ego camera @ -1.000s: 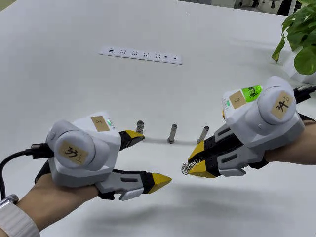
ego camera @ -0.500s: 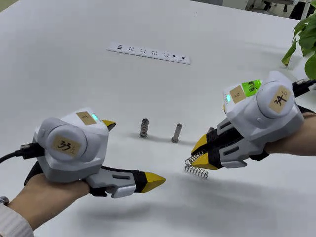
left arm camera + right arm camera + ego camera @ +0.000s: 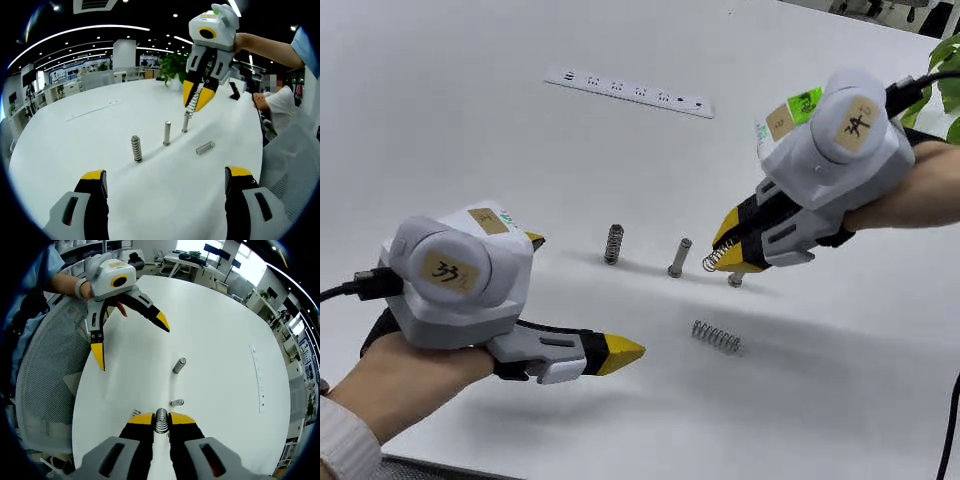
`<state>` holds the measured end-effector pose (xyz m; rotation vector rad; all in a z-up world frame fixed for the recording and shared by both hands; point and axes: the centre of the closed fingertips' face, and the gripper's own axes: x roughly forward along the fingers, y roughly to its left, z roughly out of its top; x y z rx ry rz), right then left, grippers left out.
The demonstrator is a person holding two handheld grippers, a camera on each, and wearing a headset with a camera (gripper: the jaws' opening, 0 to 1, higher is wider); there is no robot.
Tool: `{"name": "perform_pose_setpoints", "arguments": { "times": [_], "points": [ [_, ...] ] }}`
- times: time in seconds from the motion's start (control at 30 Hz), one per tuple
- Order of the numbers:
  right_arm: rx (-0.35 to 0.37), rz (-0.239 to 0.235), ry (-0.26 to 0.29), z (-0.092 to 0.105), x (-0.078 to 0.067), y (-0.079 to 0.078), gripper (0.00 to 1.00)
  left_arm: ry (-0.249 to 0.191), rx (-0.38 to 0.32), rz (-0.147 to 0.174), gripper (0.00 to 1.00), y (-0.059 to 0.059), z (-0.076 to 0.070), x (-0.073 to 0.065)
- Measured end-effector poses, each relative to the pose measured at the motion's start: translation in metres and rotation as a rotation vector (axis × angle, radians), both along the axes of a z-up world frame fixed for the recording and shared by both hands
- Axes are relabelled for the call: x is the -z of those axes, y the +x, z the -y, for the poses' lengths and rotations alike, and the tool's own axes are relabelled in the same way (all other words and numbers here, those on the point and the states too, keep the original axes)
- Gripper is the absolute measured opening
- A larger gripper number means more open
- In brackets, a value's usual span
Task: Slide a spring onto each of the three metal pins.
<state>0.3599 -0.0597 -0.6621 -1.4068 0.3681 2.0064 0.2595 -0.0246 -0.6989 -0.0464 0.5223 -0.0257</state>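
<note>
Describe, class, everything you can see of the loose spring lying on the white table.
The loose spring is a short coil of thin silvery wire, metal by its look, with open, evenly spaced turns. It lies on its side on the white table, nearer the person than the bare middle pin and apart from it. It casts a faint shadow. Only the table touches it; nothing grips it.

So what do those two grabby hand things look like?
Both are chunky white-and-grey shells with black jaws ending in pointed yellow tips. The left gripper wears a tan label with handwritten numbers and trails a black cable. The right gripper has tan labels too, plus a bright green sticker and its own black cord. The person wears a light blue sleeve.
</note>
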Motion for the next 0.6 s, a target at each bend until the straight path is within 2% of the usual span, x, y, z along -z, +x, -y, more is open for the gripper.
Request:
{"name": "perform_pose_setpoints", "arguments": {
  "times": [0.1,0.17,0.47,0.6],
  "points": [
    [-0.008,0.012,-0.014,-0.009,-0.003,0.001,0.12,0.027,0.021,-0.019,1.00,0.001,0.004,0.003],
    [-0.026,0.033,-0.029,-0.013,-0.003,0.001,0.12,0.038,0.032,-0.019,1.00,0.002,0.006,0.002],
    [-0.087,0.086,-0.088,-0.027,0.001,-0.004,0.12,0.001,0.027,0.003,1.00,0.004,0.004,-0.001],
    [-0.102,0.091,-0.109,-0.030,0.004,-0.006,0.12,0.005,0.030,0.007,1.00,0.003,0.004,-0.003]
  ]
}}
